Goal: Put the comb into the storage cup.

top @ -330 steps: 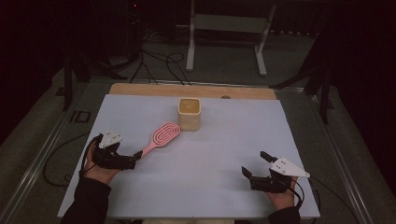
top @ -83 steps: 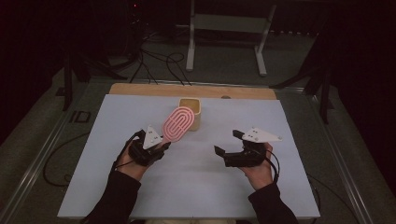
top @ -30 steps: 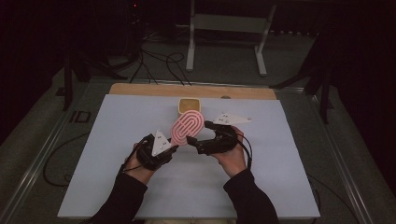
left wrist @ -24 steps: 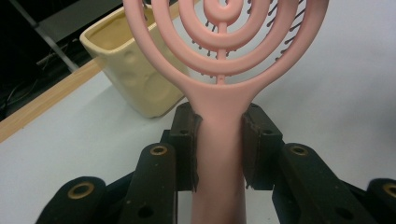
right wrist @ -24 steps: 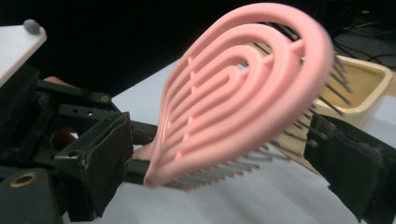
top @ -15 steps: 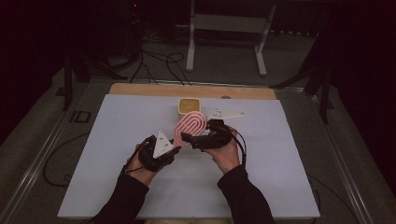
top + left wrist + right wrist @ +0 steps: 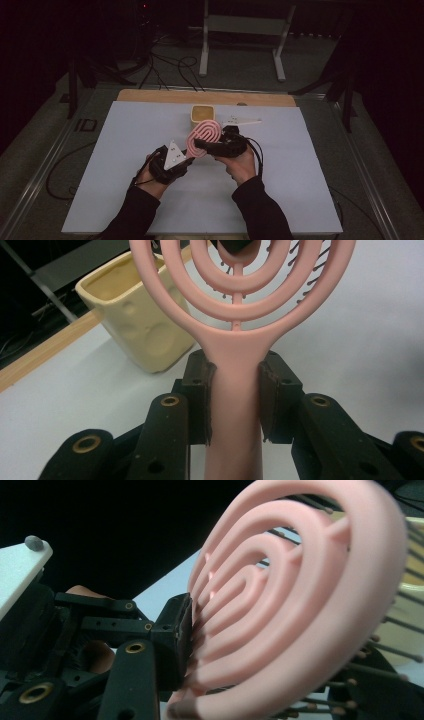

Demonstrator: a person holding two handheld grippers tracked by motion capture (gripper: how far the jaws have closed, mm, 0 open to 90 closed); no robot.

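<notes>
A pink hairbrush (image 7: 204, 136) with a looped open head is held up over the middle of the table. My left gripper (image 7: 186, 160) is shut on its handle (image 7: 234, 405), with both pads pressed against the handle's sides. My right gripper (image 7: 201, 145) comes in from the right, and its jaws have just been closing with the brush head (image 7: 300, 605) between them. One pad (image 7: 184, 630) lies against the smooth face, and the other jaw sits among the bristles. A cream square cup (image 7: 202, 114) stands just behind the brush.
The light grey mat (image 7: 125, 150) covers the table, with a wooden strip (image 7: 150, 96) along its far edge. Cables (image 7: 170, 65) and a stand's legs (image 7: 204, 55) lie on the dark floor beyond. The cup (image 7: 135, 315) stands close behind the brush head.
My right gripper has moved left to the brush head and its jaws have closed onto it. The left gripper has kept still, holding the handle.
</notes>
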